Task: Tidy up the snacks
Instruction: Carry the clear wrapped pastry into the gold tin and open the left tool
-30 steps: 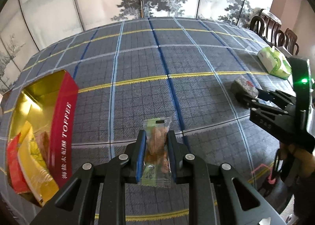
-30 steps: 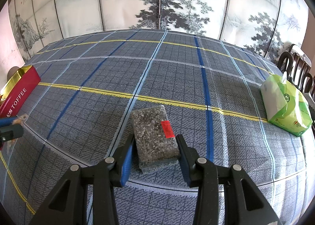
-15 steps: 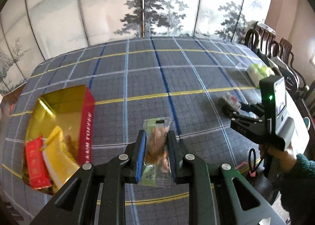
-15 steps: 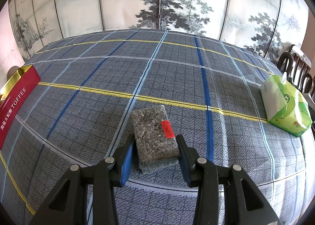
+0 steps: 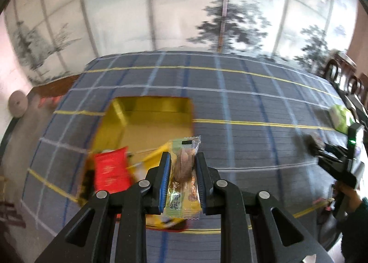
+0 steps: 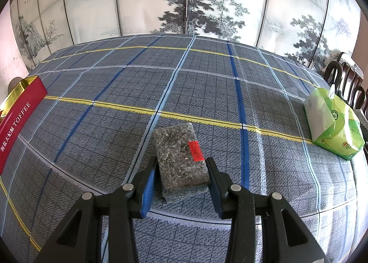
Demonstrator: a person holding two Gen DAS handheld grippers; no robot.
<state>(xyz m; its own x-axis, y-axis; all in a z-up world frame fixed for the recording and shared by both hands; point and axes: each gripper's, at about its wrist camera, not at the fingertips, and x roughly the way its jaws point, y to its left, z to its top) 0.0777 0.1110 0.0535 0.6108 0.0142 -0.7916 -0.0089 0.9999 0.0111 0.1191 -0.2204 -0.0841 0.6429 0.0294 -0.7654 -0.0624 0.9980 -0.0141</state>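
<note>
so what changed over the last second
The left tongs, shut on the clear-wrapped snack, swung over toward the gold-lined toffee tin, now right ahead. The right tongs stayed put around the dark speckled bar on the plaid tablecloth.

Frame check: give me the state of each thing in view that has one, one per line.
Left gripper: shut on the clear snack packet, above the tin.
Right gripper: jaws around the dark speckled bar; contact unclear.
Toffee tin: open, holding a red packet and a yellow packet.
Green tissue pack: on the cloth, a tissue sticking out.
</note>
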